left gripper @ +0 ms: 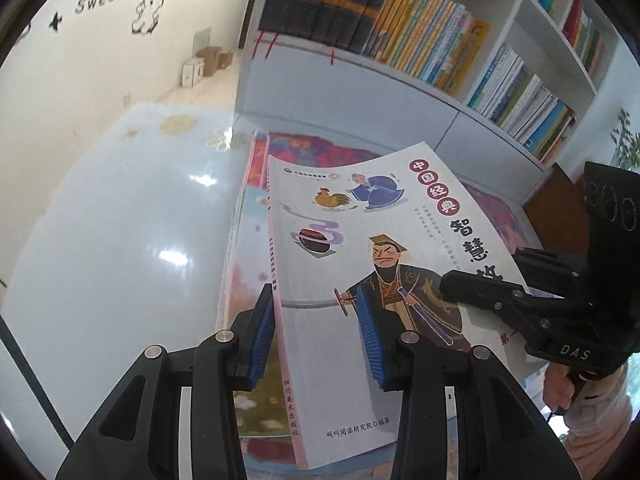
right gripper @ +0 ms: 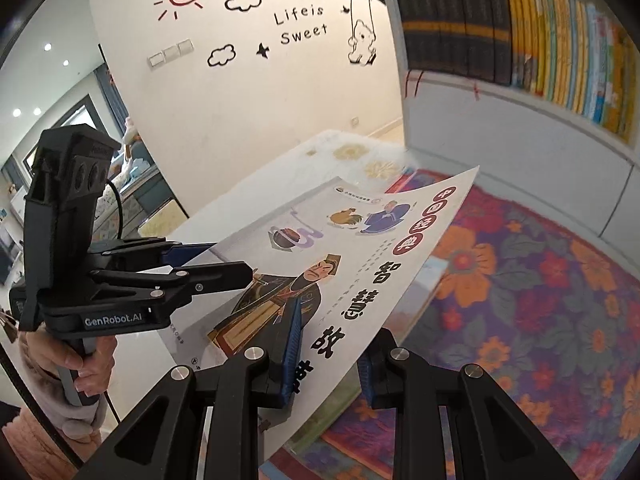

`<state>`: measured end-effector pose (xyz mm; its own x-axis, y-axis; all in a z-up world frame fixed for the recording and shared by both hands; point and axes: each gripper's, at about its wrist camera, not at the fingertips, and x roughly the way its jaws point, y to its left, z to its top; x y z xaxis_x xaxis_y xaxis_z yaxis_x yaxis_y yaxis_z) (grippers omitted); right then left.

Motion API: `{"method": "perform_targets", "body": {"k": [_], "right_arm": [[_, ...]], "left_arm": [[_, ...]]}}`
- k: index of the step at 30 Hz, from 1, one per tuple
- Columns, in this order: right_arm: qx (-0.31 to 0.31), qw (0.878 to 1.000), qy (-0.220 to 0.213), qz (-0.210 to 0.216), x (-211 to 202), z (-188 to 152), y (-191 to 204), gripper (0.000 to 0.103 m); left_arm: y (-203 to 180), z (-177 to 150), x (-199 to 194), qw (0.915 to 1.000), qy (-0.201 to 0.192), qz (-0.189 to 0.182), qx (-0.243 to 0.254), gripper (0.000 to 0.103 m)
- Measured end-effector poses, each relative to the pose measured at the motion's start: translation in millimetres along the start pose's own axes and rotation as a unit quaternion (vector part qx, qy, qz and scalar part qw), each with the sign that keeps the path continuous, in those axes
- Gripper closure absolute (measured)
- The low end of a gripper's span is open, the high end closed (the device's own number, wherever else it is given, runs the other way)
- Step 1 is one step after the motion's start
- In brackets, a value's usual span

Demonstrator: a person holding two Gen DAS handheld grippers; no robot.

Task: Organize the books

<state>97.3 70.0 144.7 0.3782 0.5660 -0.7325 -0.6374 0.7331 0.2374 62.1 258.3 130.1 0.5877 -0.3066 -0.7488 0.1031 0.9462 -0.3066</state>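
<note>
Our left claw point(left gripper: 316, 336) and right claw point(right gripper: 330, 354) both pinch the book point(left gripper: 352, 264) above a glossy white desk point(left gripper: 120, 220), beside a white bookshelf point(left gripper: 400, 76) and a decal wall point(right gripper: 260, 80).

wall point(right gripper: 240, 92): "lifeis sweet" | left tool point(right gripper: 256, 276): "genrobot.ai" | right tool point(left gripper: 452, 284): "das" | book point(left gripper: 340, 240): "中国经典"

Left gripper point(left gripper: 316, 336) and right gripper point(right gripper: 326, 354) clamped, angled downward.

The book point(left gripper: 340, 280) is held up over a stack of other books point(left gripper: 256, 408) on the counter point(left gripper: 120, 220), left tool point(left gripper: 316, 340) at its spine, right tool point(right gripper: 328, 352) opposite. The shelf point(left gripper: 400, 68) is behind.
</note>
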Motion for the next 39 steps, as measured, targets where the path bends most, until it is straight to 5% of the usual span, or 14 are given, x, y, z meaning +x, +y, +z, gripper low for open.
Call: {"method": "perform_targets", "body": {"k": [18,32,39], "right_arm": [[0.042,0.997,0.066,0.025,50.1,-17.4,-12.2,0.079],[0.077,0.991,0.103,0.033,69.2,-21.7,-18.9,0.076],[0.087,0.990,0.102,0.035,68.5,-21.8,-16.8,0.075]], "left_arm": [[29.2,-21.4,34.5,0.9984,0.048,-0.005,-0.028,0.067],[34.4,-22.6,30.0,0.9988,0.037,0.014,-0.029,0.061],[38.8,-22.9,25.5,0.9956,0.013,0.086,-0.034,0.061]]}}
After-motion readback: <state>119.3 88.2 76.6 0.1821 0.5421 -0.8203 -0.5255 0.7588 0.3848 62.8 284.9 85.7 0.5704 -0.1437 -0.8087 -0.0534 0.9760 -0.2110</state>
